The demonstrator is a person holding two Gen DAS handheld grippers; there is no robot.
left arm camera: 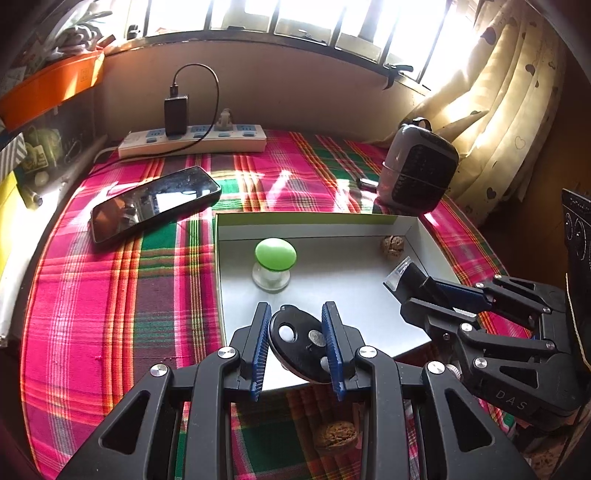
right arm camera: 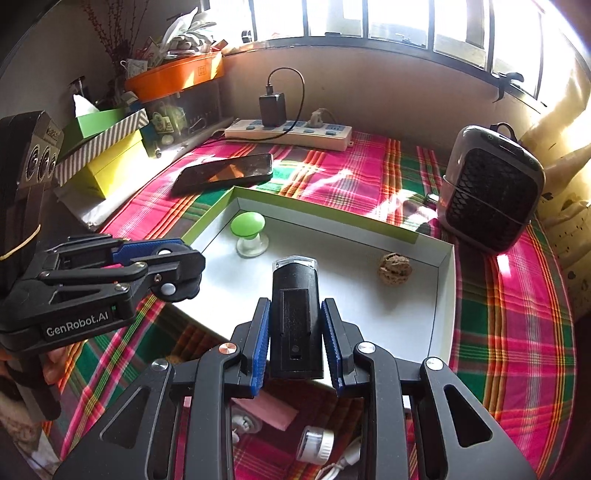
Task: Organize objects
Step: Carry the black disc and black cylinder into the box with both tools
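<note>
Both loads hang over the shallow white cardboard tray (right arm camera: 445, 295), apparently for dropping inside: left gripper (left arm camera: 297, 341) fingers pinch a black oval disc (left arm camera: 299, 343); right gripper (right arm camera: 295, 338) fingers clamp a black rectangular gadget (right arm camera: 295, 317).

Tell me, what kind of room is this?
Probably a lived-in home room, not a lab: a plaid cloth covers the surface by a barred window with heart-print curtains, and a phone and power strip lie about.
</note>
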